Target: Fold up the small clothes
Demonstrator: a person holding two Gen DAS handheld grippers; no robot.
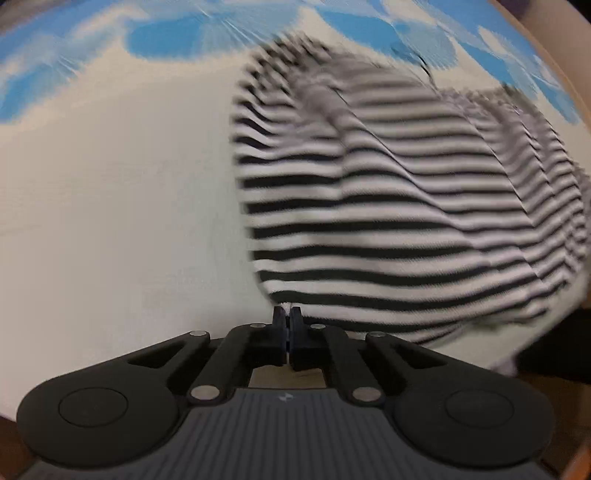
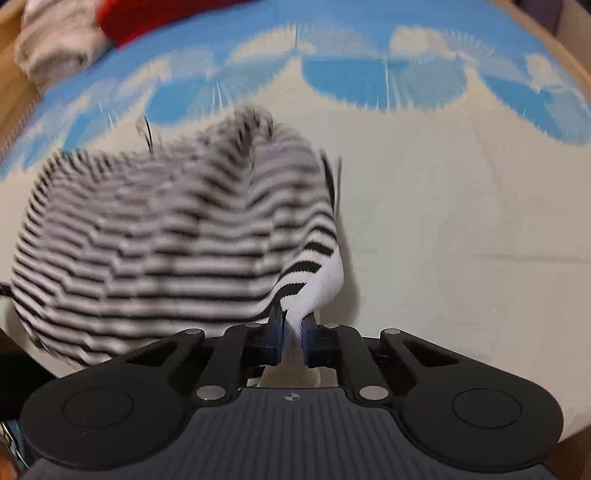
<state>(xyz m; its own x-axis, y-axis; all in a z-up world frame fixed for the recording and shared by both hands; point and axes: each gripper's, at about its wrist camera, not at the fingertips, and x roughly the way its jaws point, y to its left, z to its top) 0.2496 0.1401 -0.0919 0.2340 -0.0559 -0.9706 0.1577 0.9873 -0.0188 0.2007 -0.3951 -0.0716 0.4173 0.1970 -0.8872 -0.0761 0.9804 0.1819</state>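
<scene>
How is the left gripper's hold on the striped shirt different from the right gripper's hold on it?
The left gripper has its fingers almost touching, pinching only the thin edge of the striped shirt. The right gripper keeps a wider gap, filled by a bunched white corner. Both are shut on the shirt above the blue-and-cream cloth.

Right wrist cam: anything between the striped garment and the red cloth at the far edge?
Only the blue-and-cream cover. The right wrist view shows nothing lying on it between the striped garment and the red cloth.
</scene>
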